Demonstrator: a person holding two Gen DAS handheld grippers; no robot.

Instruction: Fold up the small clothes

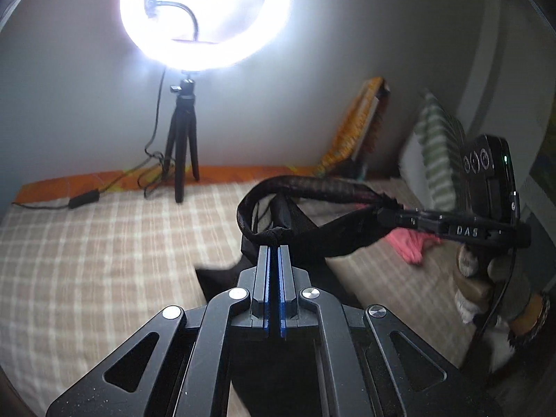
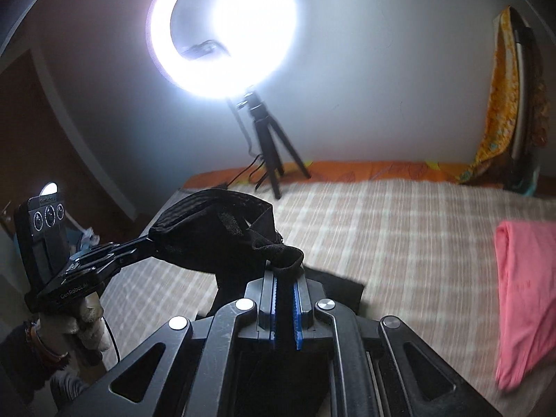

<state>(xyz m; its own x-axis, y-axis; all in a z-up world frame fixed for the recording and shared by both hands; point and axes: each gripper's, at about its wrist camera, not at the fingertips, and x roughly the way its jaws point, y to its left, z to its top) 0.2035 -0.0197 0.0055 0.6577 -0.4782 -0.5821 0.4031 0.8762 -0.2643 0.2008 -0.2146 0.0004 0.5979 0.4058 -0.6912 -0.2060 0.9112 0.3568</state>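
Observation:
A black garment [image 1: 312, 229] hangs between both grippers above the checked bed [image 1: 104, 250]. My left gripper [image 1: 275, 246] is shut on one end of its waistband. My right gripper [image 2: 286, 271] is shut on the other end of the black garment [image 2: 222, 236]. The right gripper [image 1: 392, 217] shows in the left wrist view, pinching the band at the right. The left gripper [image 2: 153, 239] shows in the right wrist view at the left. The garment's lower part drapes down onto the bed below the fingers.
A folded pink cloth [image 2: 524, 299] lies on the bed at the right, also in the left wrist view [image 1: 415, 243]. A ring light on a tripod [image 1: 182, 146] with its cable stands at the bed's far edge. A striped pillow [image 1: 438, 153] and an orange cloth [image 1: 358, 125] lean on the wall.

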